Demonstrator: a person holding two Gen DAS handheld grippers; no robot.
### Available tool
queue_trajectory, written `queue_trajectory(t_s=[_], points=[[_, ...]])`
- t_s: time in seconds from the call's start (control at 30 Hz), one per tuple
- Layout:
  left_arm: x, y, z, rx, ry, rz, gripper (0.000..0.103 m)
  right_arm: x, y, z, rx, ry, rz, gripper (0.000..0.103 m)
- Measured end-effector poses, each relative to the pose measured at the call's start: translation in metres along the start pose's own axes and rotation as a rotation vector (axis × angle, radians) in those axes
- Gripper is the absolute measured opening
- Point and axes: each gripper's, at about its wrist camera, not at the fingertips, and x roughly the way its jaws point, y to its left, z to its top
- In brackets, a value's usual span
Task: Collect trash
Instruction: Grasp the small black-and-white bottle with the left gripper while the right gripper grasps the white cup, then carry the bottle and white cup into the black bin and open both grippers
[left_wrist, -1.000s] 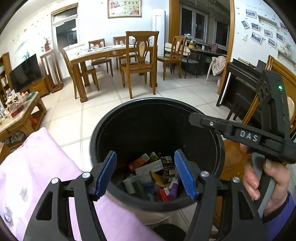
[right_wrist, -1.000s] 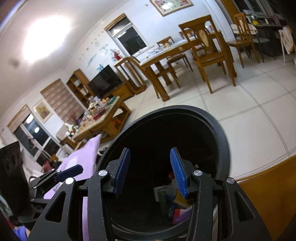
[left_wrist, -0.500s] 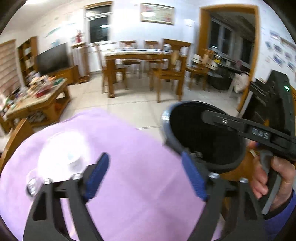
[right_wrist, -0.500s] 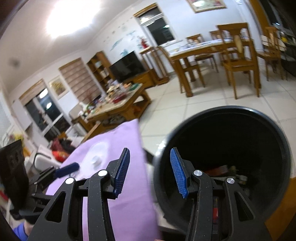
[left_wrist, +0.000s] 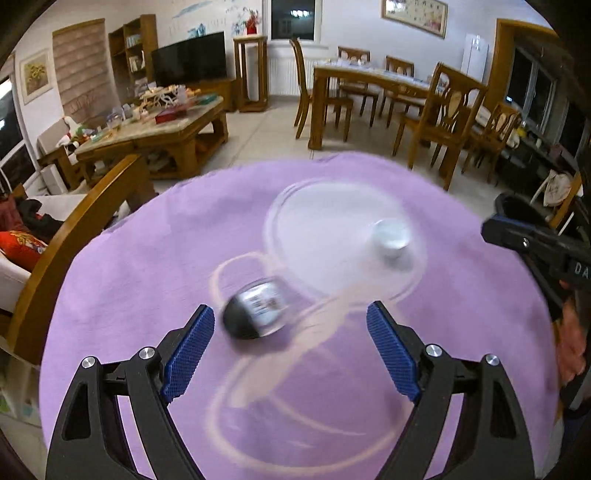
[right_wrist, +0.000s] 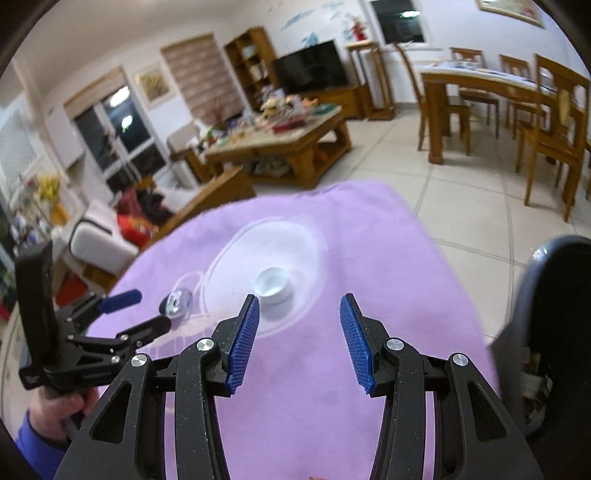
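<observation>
Hovering over purple cloth-covered table (left_wrist: 147, 258), left gripper (left_wrist: 290, 347) spread wide, blue pads (left_wrist: 190, 350) empty. Small clear plastic cup with dark base and printed label (left_wrist: 256, 312), lying on side, motion-blurred, sits just ahead between pads, untouched. Right gripper (right_wrist: 299, 339) about half open, holding nothing. White round cap (right_wrist: 273, 284) rests on clear round plastic lid (right_wrist: 258, 266) beyond its tips. Black round trash bin (right_wrist: 554, 332) stands off table's right edge.

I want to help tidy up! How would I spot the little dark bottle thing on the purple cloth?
Find the purple cloth spread over the table. On it lies a big clear plastic lid with a small white cup. Beside the lid's edge lies the small dark bottle: the only dark item, wearing a white printed label.
</observation>
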Motion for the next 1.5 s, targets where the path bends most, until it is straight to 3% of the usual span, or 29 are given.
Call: queue_trajectory(t_s=[0.2, 0.43, 0.6, 0.67, 0.7, 0.83, 1.0, 1.17, 1.33, 1.5], points=[[0.016, 0.015, -0.003, 0.036, 0.045, 0.003, 0.083, 0.058, 0.034, 0.011, -0.092, 0.09, -0.042, 0.046], [0.027, 0.021, -0.012, 0.052, 0.048, -0.011, 0.079, 0.093, 0.046, 0.017, -0.125, 0.126, -0.122, 0.046], [0.028, 0.024, -0.008, 0.048, 0.022, 0.001, 0.056, 0.106, 0.043, 0.013, -0.151, 0.135, -0.144, 0.046], [0.027, 0.022, -0.008, 0.056, 0.014, 0.009, 0.044, 0.106, 0.043, 0.011, -0.173, 0.122, -0.168, 0.041], [0.026, 0.02, -0.008, 0.059, 0.012, 0.013, 0.044, 0.107, 0.043, 0.011, -0.177, 0.12, -0.173, 0.036], [0.025, 0.025, -0.008, 0.037, 0.006, 0.007, 0.044, 0.106, 0.039, 0.011, -0.156, 0.12, -0.147, 0.036], [0.013, 0.028, -0.009, -0.003, -0.017, -0.034, 0.044, 0.082, 0.038, 0.007, -0.121, 0.089, -0.081, 0.036], [-0.016, 0.012, -0.002, -0.006, -0.076, -0.07, 0.044, 0.031, 0.03, 0.002, -0.062, 0.007, 0.01, 0.036], [-0.05, -0.028, 0.012, 0.015, -0.157, -0.125, 0.044, -0.031, 0.005, -0.008, 0.004, -0.111, 0.04, 0.036], [-0.068, -0.091, 0.023, 0.096, -0.219, -0.179, 0.044, -0.099, -0.049, -0.025, 0.096, -0.225, 0.014, 0.036]])
